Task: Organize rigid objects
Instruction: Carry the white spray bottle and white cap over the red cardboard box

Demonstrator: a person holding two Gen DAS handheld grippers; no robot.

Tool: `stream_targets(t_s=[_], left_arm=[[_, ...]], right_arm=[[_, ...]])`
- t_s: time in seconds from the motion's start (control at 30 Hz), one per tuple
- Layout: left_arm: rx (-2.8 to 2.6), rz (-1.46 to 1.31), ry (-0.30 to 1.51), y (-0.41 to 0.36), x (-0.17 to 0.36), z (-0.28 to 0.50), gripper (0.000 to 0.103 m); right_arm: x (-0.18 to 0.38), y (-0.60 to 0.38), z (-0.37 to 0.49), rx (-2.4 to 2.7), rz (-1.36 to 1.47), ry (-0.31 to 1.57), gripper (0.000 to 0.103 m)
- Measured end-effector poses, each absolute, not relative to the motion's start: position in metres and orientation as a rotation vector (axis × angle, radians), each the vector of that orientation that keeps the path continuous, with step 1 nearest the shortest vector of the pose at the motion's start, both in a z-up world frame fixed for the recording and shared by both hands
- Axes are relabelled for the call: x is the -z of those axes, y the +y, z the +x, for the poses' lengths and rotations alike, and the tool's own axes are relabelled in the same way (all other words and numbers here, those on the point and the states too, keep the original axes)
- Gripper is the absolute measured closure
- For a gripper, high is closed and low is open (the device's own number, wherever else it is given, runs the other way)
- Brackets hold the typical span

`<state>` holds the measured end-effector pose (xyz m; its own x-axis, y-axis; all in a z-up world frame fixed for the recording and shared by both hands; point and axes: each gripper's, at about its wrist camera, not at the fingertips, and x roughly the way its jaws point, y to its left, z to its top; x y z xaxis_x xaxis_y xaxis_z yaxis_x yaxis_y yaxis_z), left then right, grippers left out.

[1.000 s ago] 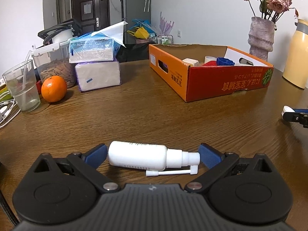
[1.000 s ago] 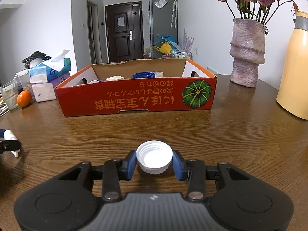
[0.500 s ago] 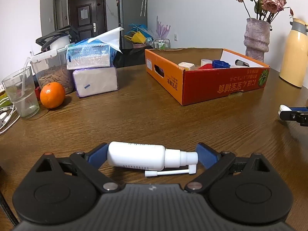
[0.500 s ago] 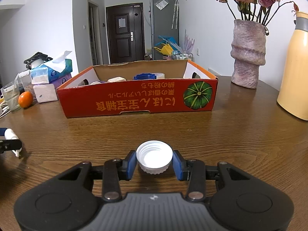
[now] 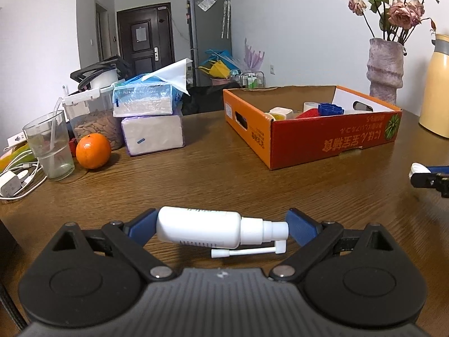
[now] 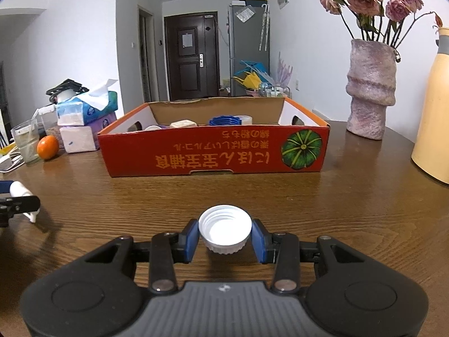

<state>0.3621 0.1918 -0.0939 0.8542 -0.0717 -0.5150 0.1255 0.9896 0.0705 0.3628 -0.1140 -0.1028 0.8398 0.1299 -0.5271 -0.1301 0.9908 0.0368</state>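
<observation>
Left gripper (image 5: pixel 221 231) pinching a white spray bottle (image 5: pixel 202 229) end to end, blue pads on base and nozzle cap, long axis lying crosswise in the lower centre of the left wrist view, thin spray tube folded along beneath. Looks lifted clear of the wooden table (image 5: pixel 196 174), with a shadow below. Right gripper (image 6: pixel 224 237) clamped on a white screw cap (image 6: pixel 224 231), open side up, lower centre of its own view, also seemingly held above the wood. Orange cardboard box (image 6: pixel 213 157) straight ahead, mid-frame, in the right wrist view, long printed wall square on; same box up and to the right of centre in the left wrist view, seen corner-on. Likely nearer and better lined up for the cap-bearing hand; bottle probably needing a swing rightward across the frame before dropping in among the small items already inside.
</observation>
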Motion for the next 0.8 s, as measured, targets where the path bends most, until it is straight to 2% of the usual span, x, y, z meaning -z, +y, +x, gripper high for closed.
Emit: stream_targets(t_s=[0.8], left_arm=[[0.017, 0.054, 0.483, 0.108, 0.083, 0.329, 0.005]], right_arm=[[0.087, -0.110, 0.342, -0.248, 0.056, 0.496, 0.064]])
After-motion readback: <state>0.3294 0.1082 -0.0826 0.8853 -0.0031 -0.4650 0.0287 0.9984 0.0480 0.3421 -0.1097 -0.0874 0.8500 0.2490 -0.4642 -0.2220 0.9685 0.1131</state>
